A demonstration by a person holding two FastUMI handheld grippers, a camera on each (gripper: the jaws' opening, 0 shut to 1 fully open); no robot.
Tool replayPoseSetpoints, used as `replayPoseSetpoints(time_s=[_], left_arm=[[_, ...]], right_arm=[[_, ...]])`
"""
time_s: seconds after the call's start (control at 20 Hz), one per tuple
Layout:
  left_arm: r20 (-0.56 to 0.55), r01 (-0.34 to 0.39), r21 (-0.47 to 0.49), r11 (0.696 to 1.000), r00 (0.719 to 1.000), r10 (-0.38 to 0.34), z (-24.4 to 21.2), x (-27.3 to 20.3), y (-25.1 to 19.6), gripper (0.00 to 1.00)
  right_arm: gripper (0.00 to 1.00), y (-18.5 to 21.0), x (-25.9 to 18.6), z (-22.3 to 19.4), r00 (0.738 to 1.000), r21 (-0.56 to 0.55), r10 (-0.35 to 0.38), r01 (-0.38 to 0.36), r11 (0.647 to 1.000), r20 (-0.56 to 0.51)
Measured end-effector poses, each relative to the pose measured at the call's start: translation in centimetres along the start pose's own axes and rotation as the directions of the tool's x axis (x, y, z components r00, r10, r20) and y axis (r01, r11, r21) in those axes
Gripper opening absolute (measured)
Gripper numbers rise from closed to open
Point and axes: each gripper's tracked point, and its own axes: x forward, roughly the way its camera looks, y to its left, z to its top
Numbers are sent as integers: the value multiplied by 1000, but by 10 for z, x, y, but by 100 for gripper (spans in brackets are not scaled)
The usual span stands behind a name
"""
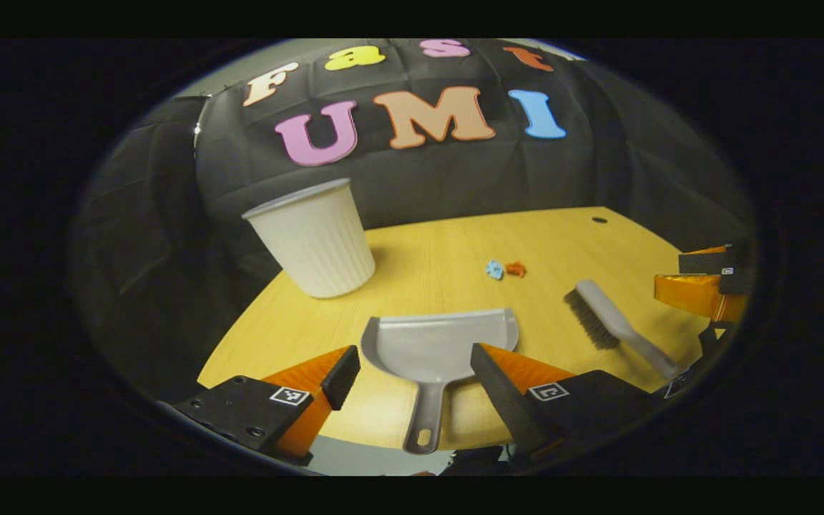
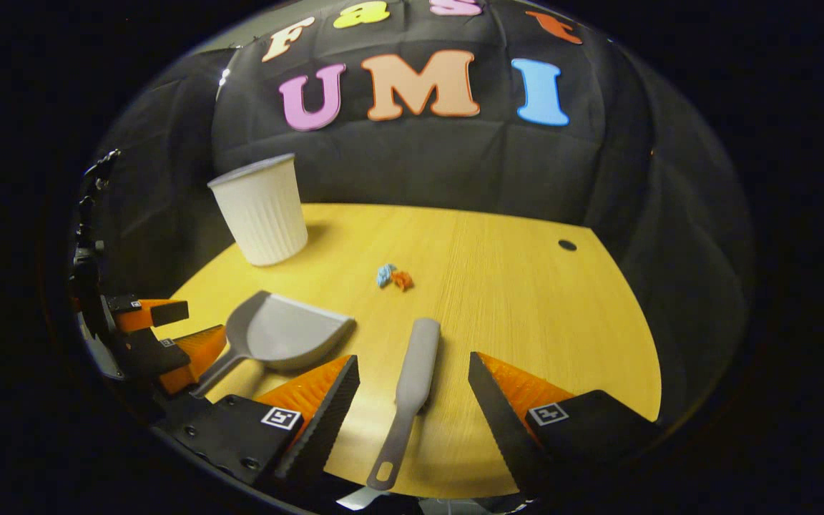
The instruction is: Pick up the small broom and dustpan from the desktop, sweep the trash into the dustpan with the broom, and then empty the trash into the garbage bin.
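Wooden tabletop (image 1: 455, 250) holds everything untouched. Your left gripper (image 1: 415, 372) sits open around the dustpan (image 1: 440, 343) handle, your right gripper (image 2: 412, 383) open around the broom (image 2: 412, 379). Trash (image 2: 394, 277) waits near the bin (image 2: 262, 211). Nothing is picked up yet.

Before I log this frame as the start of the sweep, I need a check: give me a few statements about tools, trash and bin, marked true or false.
1. The grey plastic dustpan lies on the wooden desktop. True.
2. The left gripper is shut on the dustpan handle. False: its jaws stand open, either side of it.
3. The grey broom is lifted. False: it rests flat between the right gripper's open jaws.
4. Blue and orange scraps lie apart from the white ribbed bin. True.
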Motion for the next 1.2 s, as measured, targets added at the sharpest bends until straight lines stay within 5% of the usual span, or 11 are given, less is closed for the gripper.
replayPoseSetpoints(time_s=[0.15,0.4,0.55,0.6,0.65,0.7,0.85,1.0,1.2], left_arm=[[-118,17,7,1000,993,-16,-35,13,-3,96],[-287,60,-33,998,956,-67,-78,25,-14,100],[-349,82,-8,997,934,-80,-95,29,-15,96],[-365,97,-2,995,927,-91,-98,32,-16,100],[-376,118,-9,993,920,-113,-100,31,-20,90],[-362,137,-8,991,923,-130,-97,34,-24,86],[-367,130,18,991,923,-114,-97,40,-18,32],[-361,168,24,985,921,-148,-91,43,-17,28],[-316,257,76,963,923,-221,-63,62,-19,26]], right_arm=[[99,3,23,-38,984,-7,-3,1,1000,-180],[96,5,39,-87,911,-19,-18,11,1000,-413],[82,9,46,-92,881,-21,-10,0,1000,-474],[69,8,50,-91,877,-31,-16,2,1000,-479],[62,7,52,-90,874,-42,-26,6,999,-485],[43,4,51,-89,872,-49,-34,11,999,-488],[28,8,50,-89,871,-65,5,-42,997,-491],[19,4,52,-80,886,-46,22,-49,998,-463],[20,-13,69,-49,918,-16,14,-22,1000,-396]])
